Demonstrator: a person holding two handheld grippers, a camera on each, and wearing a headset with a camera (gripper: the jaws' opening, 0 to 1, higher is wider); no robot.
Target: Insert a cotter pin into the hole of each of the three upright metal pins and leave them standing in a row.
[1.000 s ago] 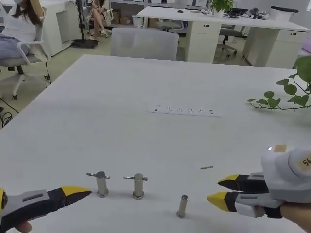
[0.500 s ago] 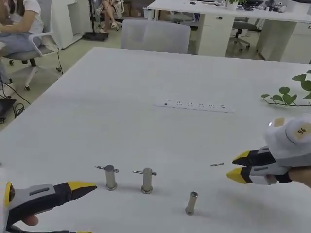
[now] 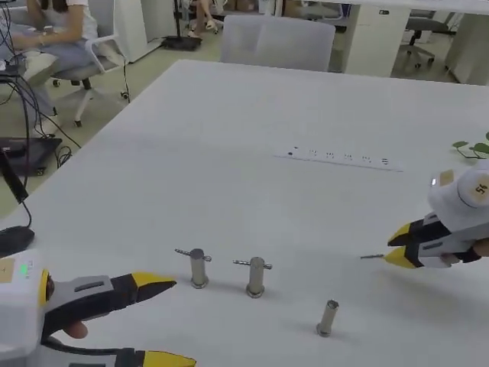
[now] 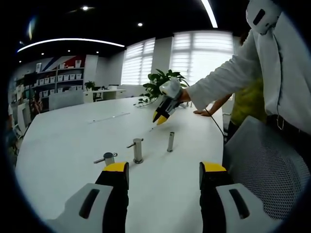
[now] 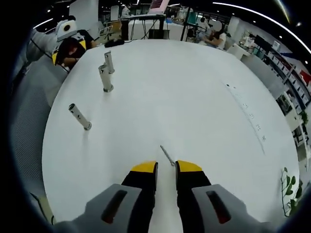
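While right tool [image 3: 392, 247] faces cotter pin [image 3: 371, 256], mid-table [image 3: 229, 138]

Left gripper [image 4: 164, 170] sits low, yellow-tipped jaws spread wide over the white table [image 4: 63, 141]. Ahead, three upright pins [image 4: 138, 151] stand in a row (nearer two have cotter pins [image 4: 131, 145] through them). The right gripper [image 4: 158, 118] points down just past the bare one.

Left silver metal pin [image 3: 199, 269] and middle pin [image 3: 256, 278] stand upright with thin inserted cotter pins [image 3: 243, 263]; right pin [image 3: 328, 318] upright, bare; loose cotter pin [image 3: 372, 256] lies flat nearby.
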